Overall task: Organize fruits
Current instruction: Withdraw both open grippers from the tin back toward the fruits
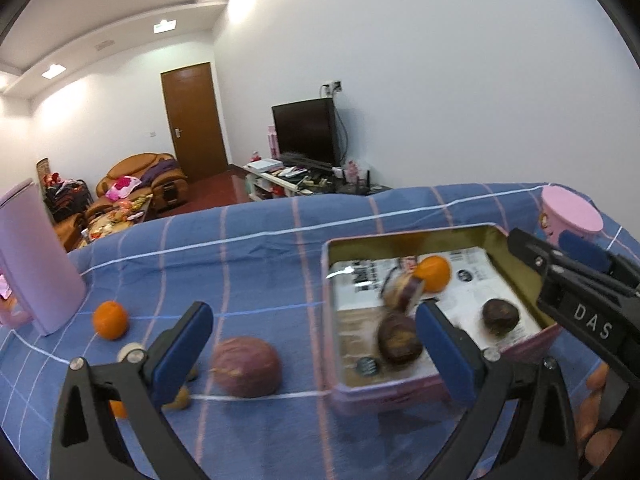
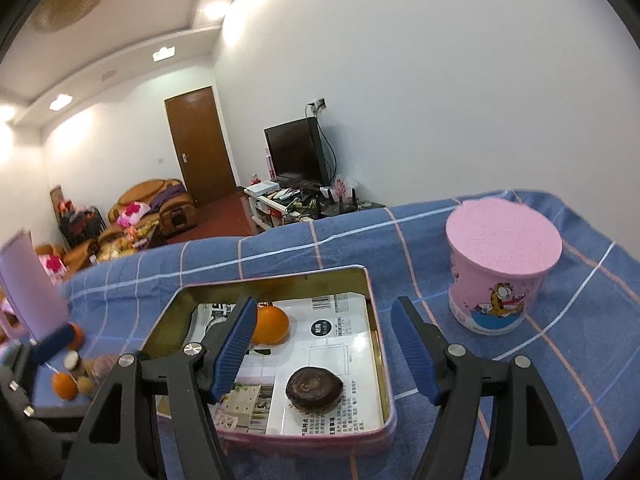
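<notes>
A pink tin box (image 1: 340, 248) lined with printed paper sits on the blue checked cloth. It holds an orange (image 1: 433, 274), a dark passion fruit (image 1: 500, 316), another dark fruit (image 1: 398, 338) and a blurred purple fruit (image 1: 404, 292) in the air above the paper. My left gripper (image 1: 316, 344) is open and empty at the box's near left corner. A large purple fruit (image 1: 246, 366) and an orange (image 1: 111, 319) lie left of the box. My right gripper (image 2: 326, 346) is open and empty over the box (image 2: 372, 304), above the orange (image 2: 270, 325) and the dark fruit (image 2: 314, 389).
A pink lidded cup (image 2: 500, 268) stands right of the box. A tall lilac jug (image 1: 36, 264) stands at the left. Small fruits (image 2: 76, 382) lie left of the box. The table's far edge drops to a living room.
</notes>
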Available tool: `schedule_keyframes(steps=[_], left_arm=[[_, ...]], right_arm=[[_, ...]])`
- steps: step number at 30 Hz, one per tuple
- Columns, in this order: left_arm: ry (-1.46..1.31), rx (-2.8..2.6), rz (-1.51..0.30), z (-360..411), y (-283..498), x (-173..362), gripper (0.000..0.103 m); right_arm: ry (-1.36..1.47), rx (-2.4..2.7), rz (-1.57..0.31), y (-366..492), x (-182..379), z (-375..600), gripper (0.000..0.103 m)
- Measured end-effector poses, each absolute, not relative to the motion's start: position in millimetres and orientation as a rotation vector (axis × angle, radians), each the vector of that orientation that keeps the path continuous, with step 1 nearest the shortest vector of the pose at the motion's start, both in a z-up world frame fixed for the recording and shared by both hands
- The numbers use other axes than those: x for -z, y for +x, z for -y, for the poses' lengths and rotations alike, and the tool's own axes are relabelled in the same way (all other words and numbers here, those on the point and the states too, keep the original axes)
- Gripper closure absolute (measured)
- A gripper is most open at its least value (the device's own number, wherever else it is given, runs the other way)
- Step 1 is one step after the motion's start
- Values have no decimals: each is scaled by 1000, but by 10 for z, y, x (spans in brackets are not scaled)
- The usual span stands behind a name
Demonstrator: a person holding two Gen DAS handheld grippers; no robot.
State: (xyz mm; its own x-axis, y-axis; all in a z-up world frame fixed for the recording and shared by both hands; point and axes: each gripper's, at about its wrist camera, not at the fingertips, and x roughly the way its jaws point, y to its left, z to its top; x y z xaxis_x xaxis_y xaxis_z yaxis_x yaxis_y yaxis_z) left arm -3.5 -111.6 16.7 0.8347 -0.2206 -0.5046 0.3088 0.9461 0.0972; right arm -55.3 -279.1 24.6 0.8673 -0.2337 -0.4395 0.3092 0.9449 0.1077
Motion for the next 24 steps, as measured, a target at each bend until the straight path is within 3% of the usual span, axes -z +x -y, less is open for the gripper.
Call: schedule_keyframes(steps=[24], left_arm=[[177, 181, -544, 181, 46, -45, 0]], right_arm=[[139, 243, -469, -616, -205, 2084, 32]])
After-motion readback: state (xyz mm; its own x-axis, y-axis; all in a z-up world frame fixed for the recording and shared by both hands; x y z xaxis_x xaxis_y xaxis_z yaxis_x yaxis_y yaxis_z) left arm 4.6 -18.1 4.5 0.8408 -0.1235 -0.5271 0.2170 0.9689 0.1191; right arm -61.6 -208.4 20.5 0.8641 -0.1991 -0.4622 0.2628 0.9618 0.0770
